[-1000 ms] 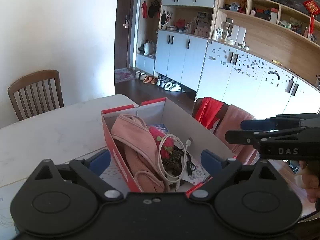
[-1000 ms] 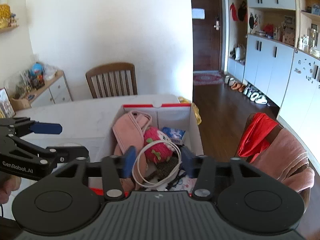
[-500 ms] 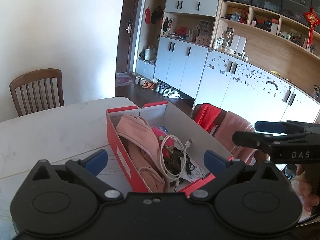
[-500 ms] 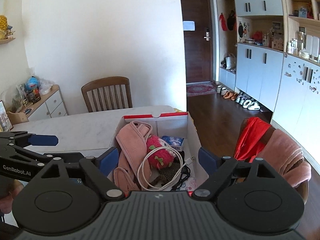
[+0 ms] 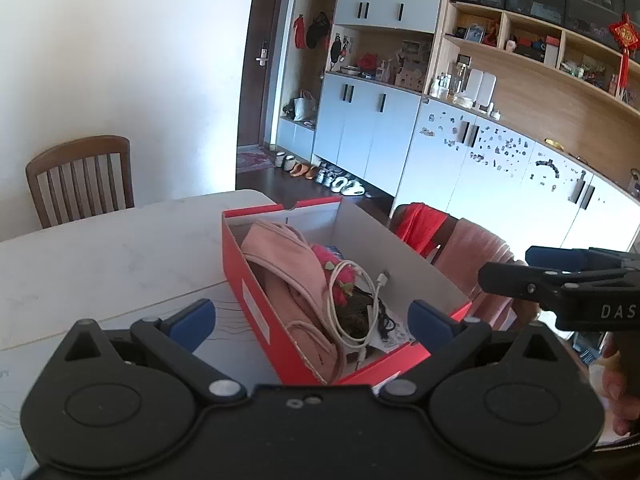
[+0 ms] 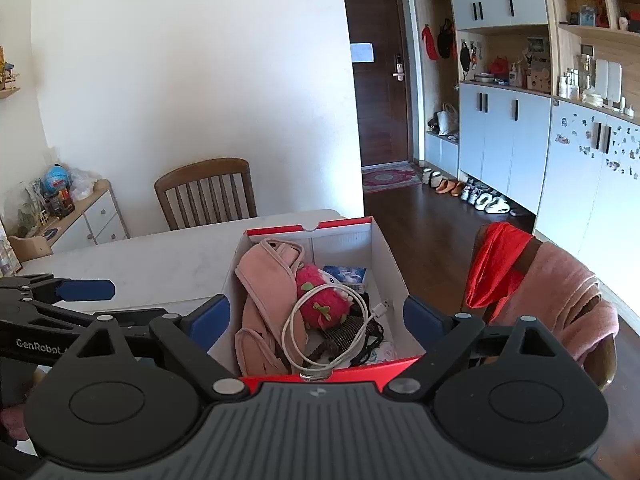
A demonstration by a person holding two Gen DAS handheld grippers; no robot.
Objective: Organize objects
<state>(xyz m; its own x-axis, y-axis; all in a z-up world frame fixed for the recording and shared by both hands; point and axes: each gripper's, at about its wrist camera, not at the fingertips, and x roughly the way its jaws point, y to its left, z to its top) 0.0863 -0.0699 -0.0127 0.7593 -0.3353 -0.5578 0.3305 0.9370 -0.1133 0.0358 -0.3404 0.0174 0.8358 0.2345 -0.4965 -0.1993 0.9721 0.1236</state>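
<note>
Red shoebox [image 5: 256, 304], white inside; pink cloth [image 6: 260, 280]; white cable [image 6: 296, 320]; white marbled tabletop [image 5: 100, 264].

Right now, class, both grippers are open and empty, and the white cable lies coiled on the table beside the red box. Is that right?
One detail is wrong. The cable is not on the table; it lies coiled inside the box, on top of the other things there, as the right wrist view shows. The rest holds: the left gripper and right gripper are both open and empty.
</note>
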